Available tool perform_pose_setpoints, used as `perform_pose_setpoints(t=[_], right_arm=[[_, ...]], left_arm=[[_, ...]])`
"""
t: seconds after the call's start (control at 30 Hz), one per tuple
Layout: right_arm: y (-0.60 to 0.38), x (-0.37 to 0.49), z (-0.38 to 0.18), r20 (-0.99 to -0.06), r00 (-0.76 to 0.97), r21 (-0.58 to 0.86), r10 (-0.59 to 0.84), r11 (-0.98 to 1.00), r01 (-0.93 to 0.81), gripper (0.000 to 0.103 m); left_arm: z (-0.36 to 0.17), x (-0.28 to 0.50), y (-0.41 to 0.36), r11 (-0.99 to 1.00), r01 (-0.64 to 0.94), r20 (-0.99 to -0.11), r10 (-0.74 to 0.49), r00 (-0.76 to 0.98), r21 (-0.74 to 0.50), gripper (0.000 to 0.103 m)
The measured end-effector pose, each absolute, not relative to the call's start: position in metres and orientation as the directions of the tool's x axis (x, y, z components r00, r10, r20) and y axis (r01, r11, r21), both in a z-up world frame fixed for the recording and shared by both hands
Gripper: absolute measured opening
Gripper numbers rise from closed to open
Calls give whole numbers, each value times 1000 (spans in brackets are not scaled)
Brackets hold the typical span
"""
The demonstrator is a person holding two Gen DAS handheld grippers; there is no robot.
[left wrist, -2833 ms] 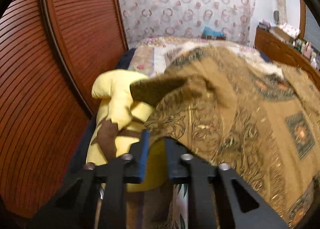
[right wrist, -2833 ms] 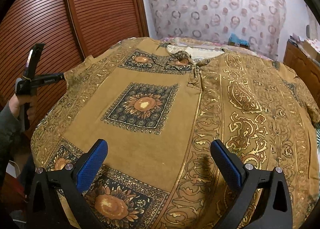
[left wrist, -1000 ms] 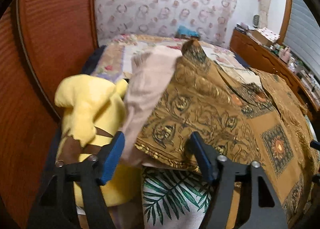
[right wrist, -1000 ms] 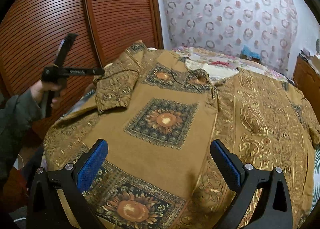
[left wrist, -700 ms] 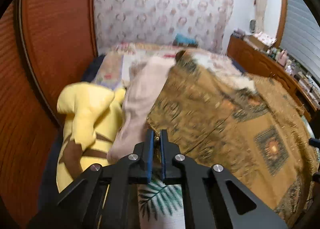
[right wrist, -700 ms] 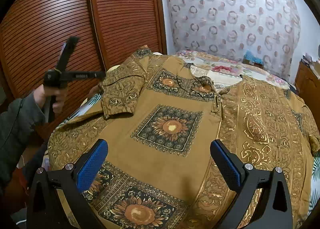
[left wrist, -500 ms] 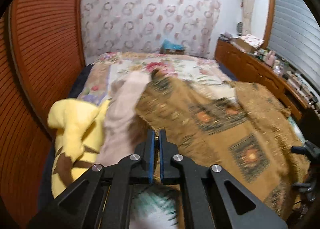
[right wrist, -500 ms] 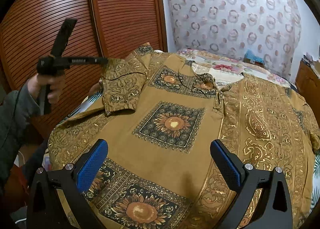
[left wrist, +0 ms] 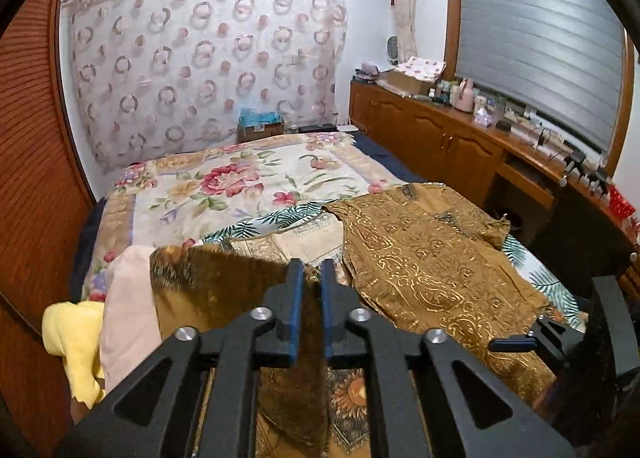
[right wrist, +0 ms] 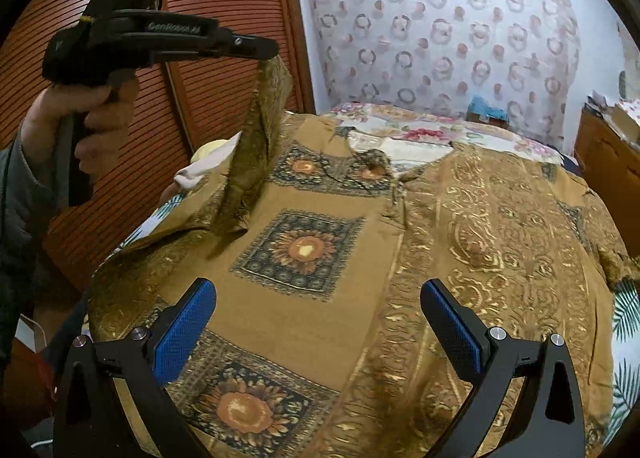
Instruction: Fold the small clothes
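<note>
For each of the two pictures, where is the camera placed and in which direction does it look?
Left wrist view: sits on the left claw, raised above the bed, looking toward the curtain wall and cabinets; its jaws are shut on the shirt's sleeve; the right claw's tip shows low right.
Right wrist view: sits on the right claw, open, low over the brown shirt, facing the wardrobe doors; the person's left hand shows.
Shared: shirt, lifted sleeve, bed, curtain.

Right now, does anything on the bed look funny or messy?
Only the brown shirt: its sleeve is pulled up off the bed, pinched in the left gripper, while the rest lies flat. The right gripper hangs open above the shirt.
</note>
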State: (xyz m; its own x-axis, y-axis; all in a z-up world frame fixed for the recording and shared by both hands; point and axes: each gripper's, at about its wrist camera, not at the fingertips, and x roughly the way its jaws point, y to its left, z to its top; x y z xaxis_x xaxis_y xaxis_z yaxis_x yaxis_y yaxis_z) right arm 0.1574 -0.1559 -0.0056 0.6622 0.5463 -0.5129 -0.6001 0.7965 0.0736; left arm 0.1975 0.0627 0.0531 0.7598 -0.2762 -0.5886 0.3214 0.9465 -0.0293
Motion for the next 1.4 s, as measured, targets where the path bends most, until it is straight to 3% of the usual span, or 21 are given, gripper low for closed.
perform_pose_setpoints(t=[0.03,0.2,0.23,0.67,1.1,1.4], right_arm=[[-157,158,-6,-514,663,76,545,798,-597,102],[-167,162,-7,-512,670,83,537,807,-584,102],[-168,164,-7,-511,671,88,537,809,-581,102],[-200,178,0,-504,726,63,468,858,-510,102],[-271,199,10,-535,795,-20,286,937,-350,102],[-317,226,17,-550,812,-1,194,972,-234,102]], left_arm=[[53,199,61,946,322,-587,-273,762,-22,18],[42,192,71,952,306,-596,-258,760,-22,69],[36,191,75,954,298,-607,-247,755,-18,71],[-58,186,72,962,272,-735,-209,645,-35,76],[-80,193,18,962,268,-741,-219,634,-56,76],[-93,197,8,962,266,-770,-209,603,-52,78]])
